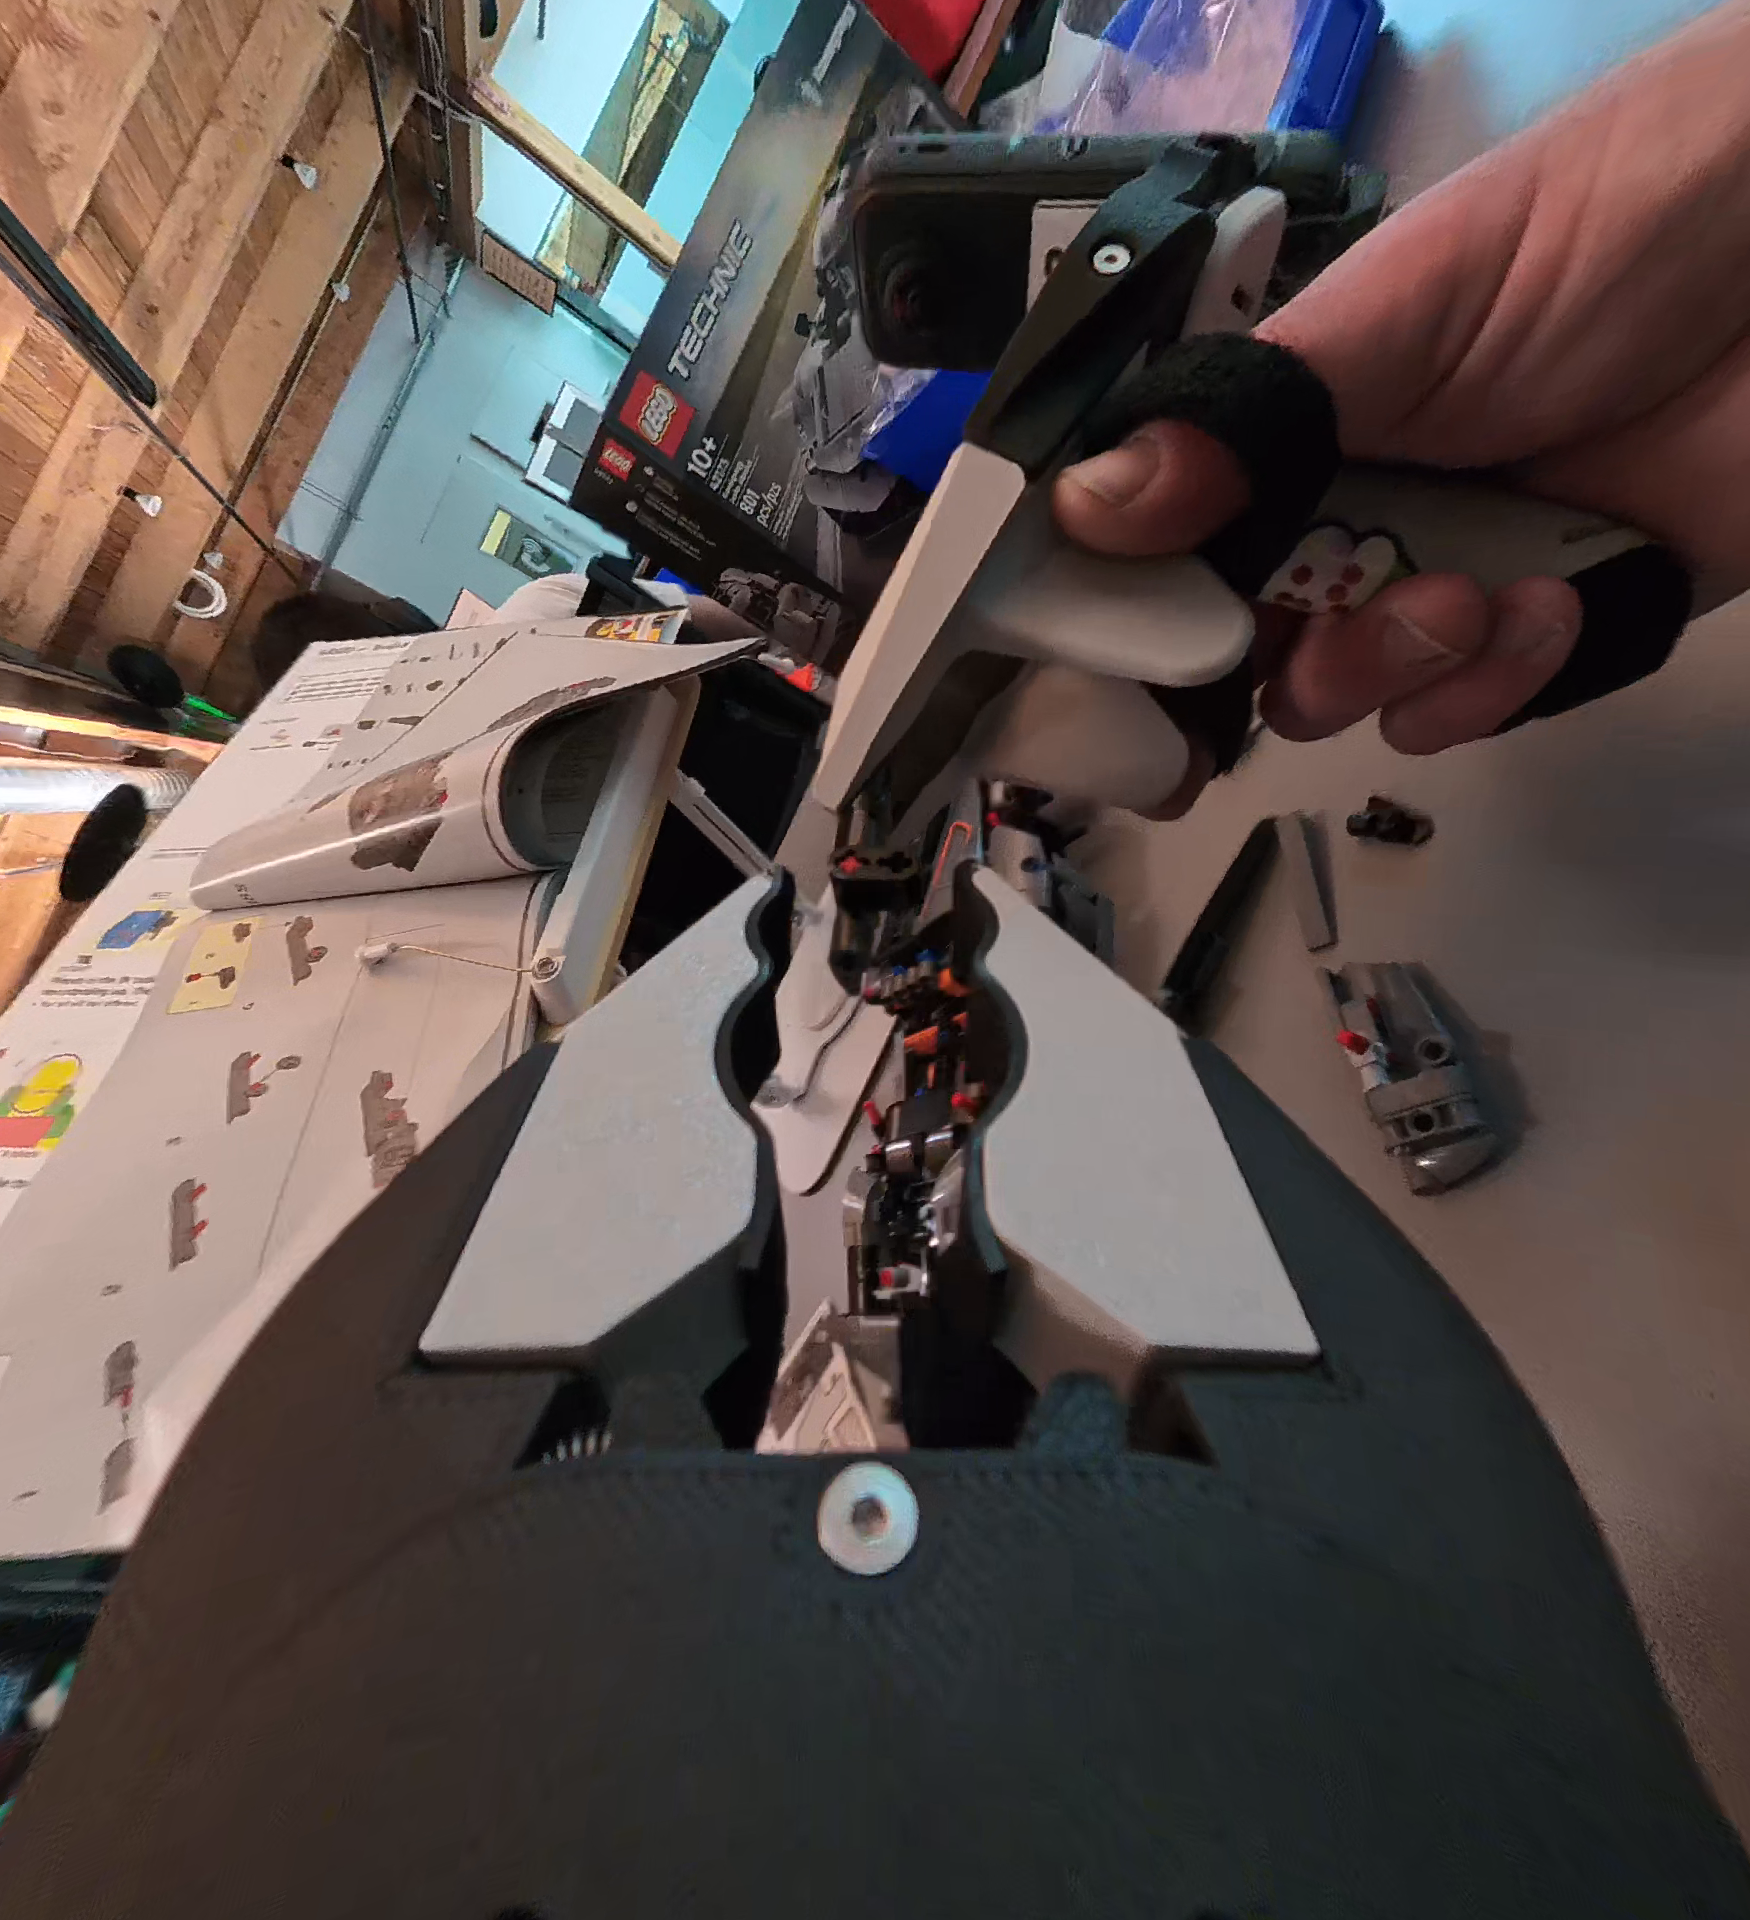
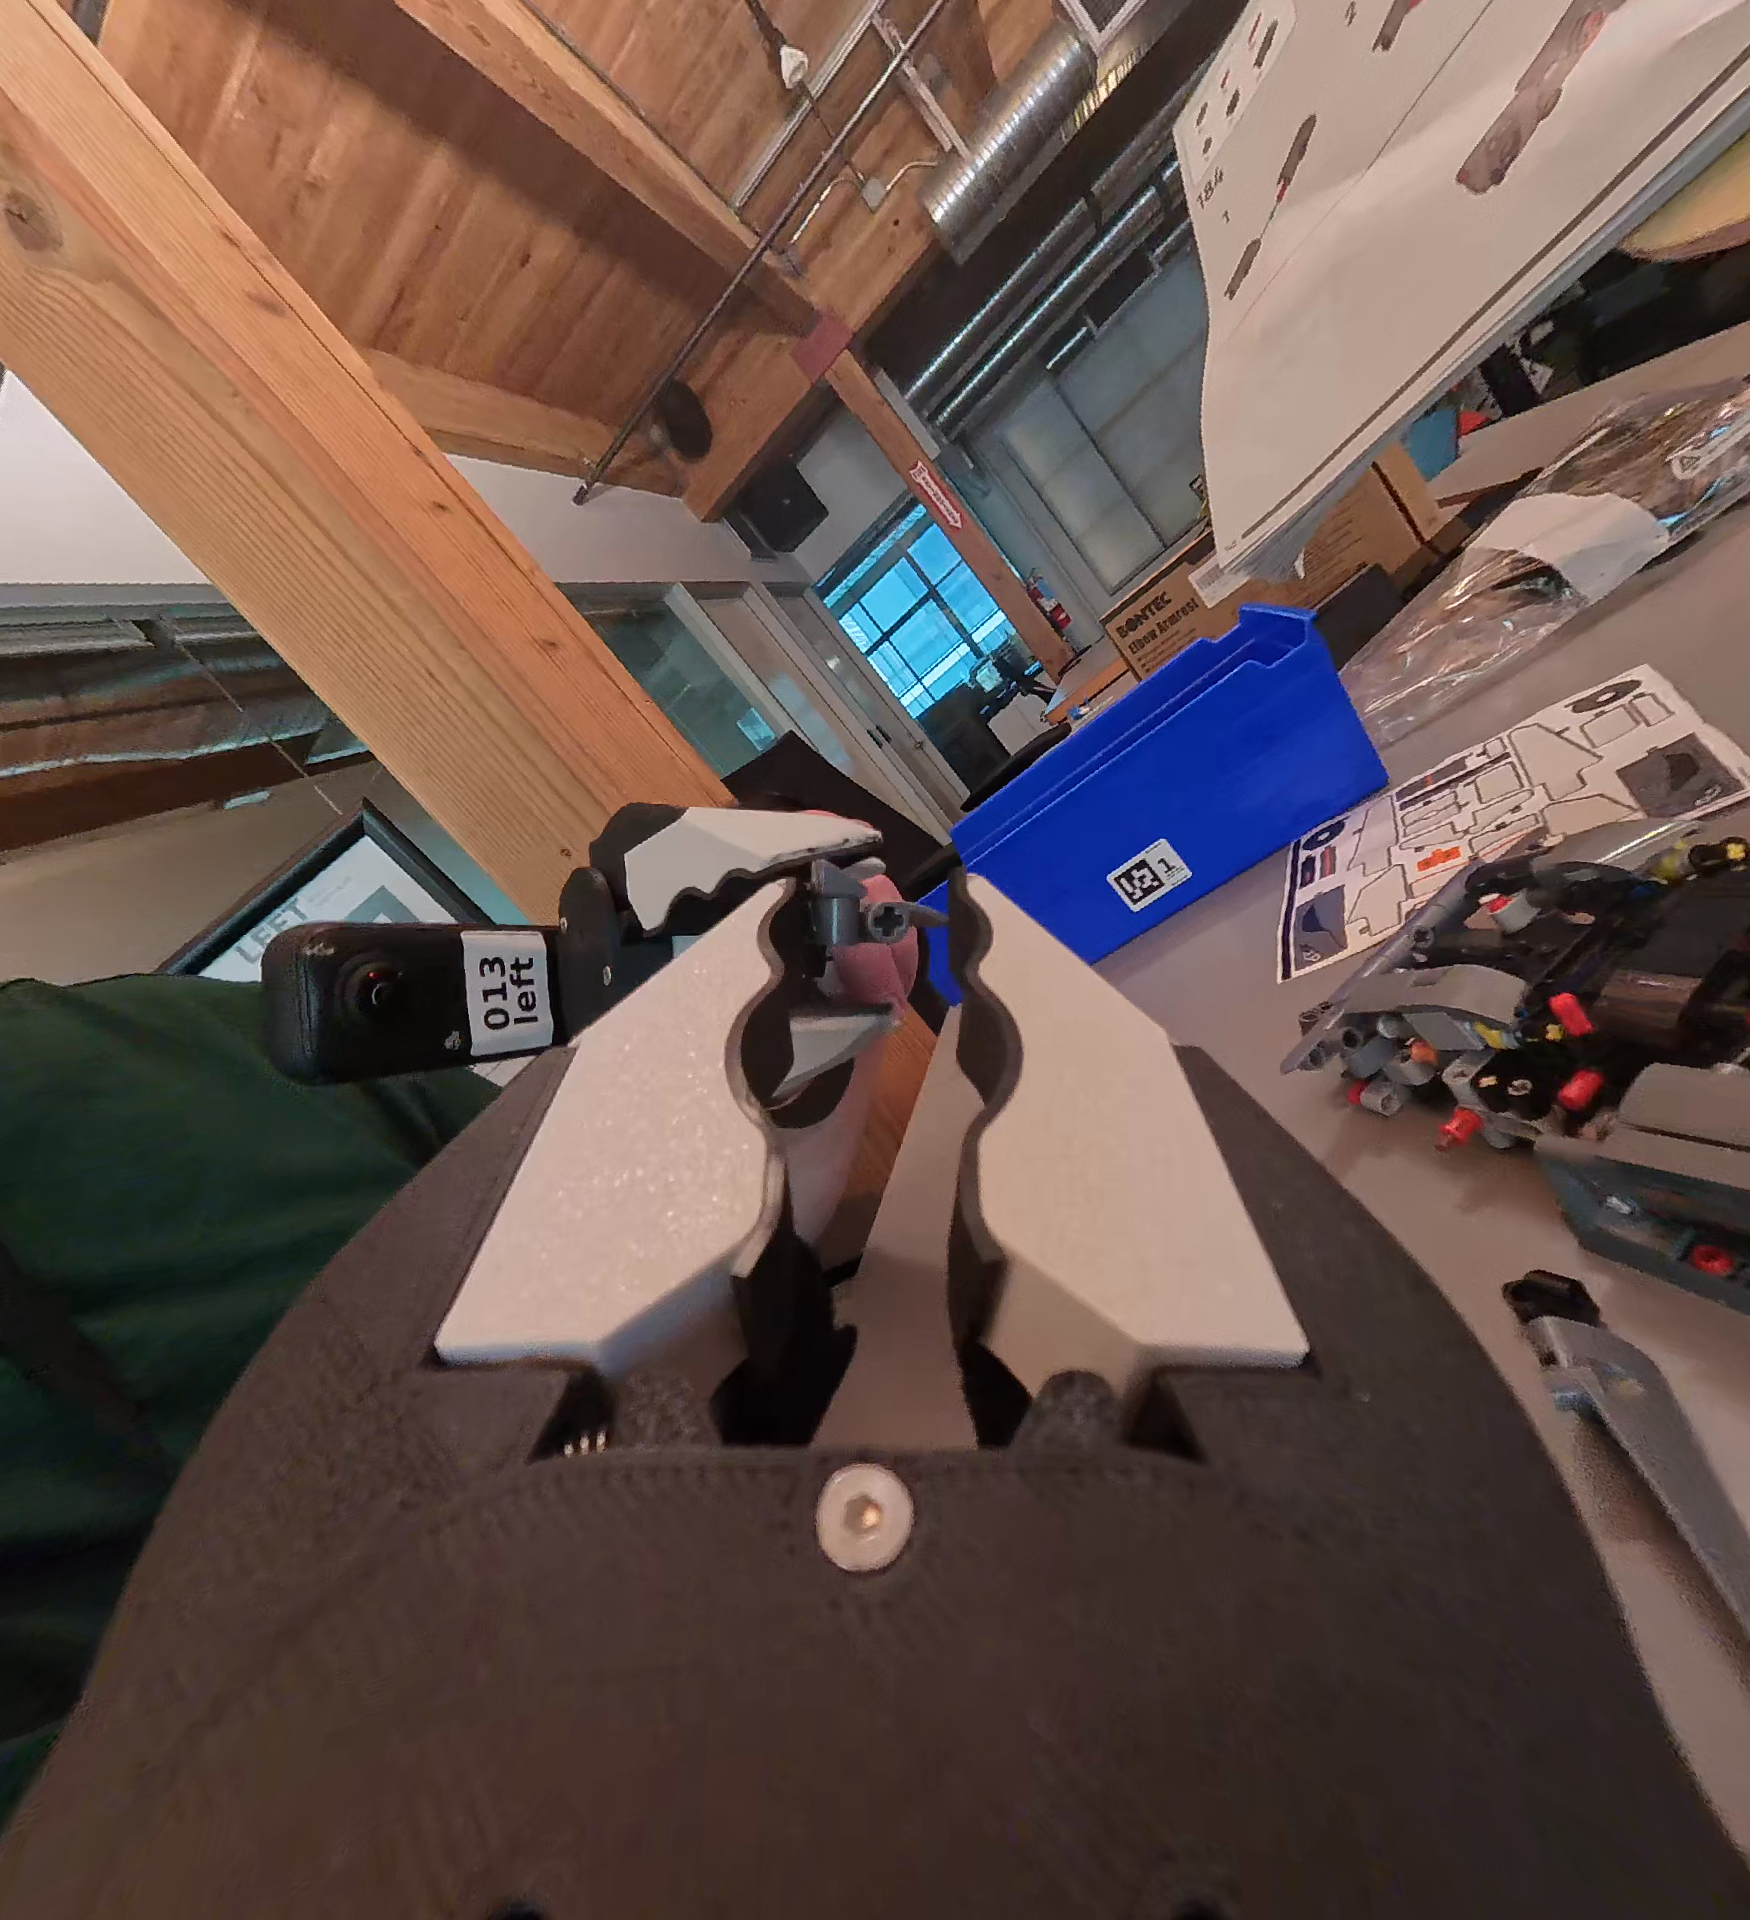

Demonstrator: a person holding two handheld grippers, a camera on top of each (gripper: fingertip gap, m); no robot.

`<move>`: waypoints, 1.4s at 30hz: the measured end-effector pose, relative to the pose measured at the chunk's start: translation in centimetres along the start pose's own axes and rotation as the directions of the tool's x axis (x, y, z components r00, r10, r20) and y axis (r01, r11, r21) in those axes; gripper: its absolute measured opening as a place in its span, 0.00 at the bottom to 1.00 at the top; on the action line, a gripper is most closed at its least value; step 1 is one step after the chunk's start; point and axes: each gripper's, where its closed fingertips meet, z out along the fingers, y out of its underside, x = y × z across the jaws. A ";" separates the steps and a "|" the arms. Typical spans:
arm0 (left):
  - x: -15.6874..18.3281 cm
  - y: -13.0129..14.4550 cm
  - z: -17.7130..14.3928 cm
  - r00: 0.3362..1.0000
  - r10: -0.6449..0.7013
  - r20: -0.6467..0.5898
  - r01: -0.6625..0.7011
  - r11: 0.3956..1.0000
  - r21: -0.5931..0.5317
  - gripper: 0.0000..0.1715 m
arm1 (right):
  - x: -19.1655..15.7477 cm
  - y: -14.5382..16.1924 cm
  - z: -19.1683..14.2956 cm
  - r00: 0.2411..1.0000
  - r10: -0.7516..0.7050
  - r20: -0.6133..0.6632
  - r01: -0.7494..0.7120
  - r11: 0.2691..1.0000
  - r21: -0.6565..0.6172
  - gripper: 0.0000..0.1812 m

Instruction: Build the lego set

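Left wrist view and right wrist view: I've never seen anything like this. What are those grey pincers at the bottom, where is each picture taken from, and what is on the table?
There is no robot here. A person holds a two-finger gripper in each hand, each with a camera looking along its fingers. The left wrist view looks out over the left gripper and shows the hand holding the other one. The right wrist view looks out over the right gripper, facing back. Their tips meet at a small grey piece; which one grips it I cannot tell. On the table lie a half-built Lego model, a blue bin and a sticker sheet; the open instruction booklet is nearby.
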 end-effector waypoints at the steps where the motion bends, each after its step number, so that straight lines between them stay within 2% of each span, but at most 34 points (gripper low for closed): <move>1: 0.2 -0.2 -0.1 1.000 -0.023 -0.019 0.023 0.999 0.022 0.17 | 0.0 -0.1 -0.2 1.000 -0.017 -0.005 0.017 1.000 0.005 0.13; 5: -0.1 -0.3 -0.2 0.983 -0.163 -0.087 0.169 0.983 0.070 0.22 | -0.2 -0.5 -0.7 0.998 -0.064 -0.013 0.064 0.998 0.014 0.13; 10: -0.8 -0.2 -0.5 0.903 -0.383 -0.195 0.410 0.904 0.119 0.23 | -0.5 -0.8 -1.2 0.995 -0.103 0.005 0.102 0.994 0.044 0.13; 18: -0.1 -0.7 -0.7 0.775 -0.539 -0.330 0.604 0.786 0.132 0.29 | -0.9 -0.7 -1.1 0.988 -0.151 0.024 0.150 0.988 0.043 0.14; 22: -0.7 -0.9 -1.1 0.697 -0.609 -0.379 0.695 0.704 0.147 0.36 | -0.9 -0.8 -1.3 0.988 -0.151 0.027 0.149 0.988 0.048 0.14; 26: -0.7 -0.6 -1.1 0.642 -0.646 -0.413 0.742 0.659 0.121 0.44 | -0.8 -0.8 -1.5 0.986 -0.165 0.022 0.164 0.985 0.048 0.13; 30: -0.4 -0.1 -0.8 0.620 -0.666 -0.415 0.756 0.649 0.087 0.54 | -0.8 -0.9 -1.7 0.984 -0.176 0.021 0.175 0.983 0.050 0.14; 34: -0.2 0.4 -0.8 0.613 -0.678 -0.407 0.757 0.651 0.057 0.57 | -0.7 -1.1 -1.9 0.984 -0.180 0.011 0.179 0.982 0.052 0.14; 37: -0.4 1.0 -1.0 0.630 -0.677 -0.380 0.745 0.666 0.047 0.54 | -0.6 -1.1 -2.1 0.983 -0.184 0.007 0.183 0.982 0.055 0.14; 42: 0.0 2.5 -1.1 0.659 -0.668 -0.345 0.714 0.700 0.006 0.44 | -0.4 -1.2 -2.3 0.981 -0.193 0.000 0.193 0.980 0.053 0.14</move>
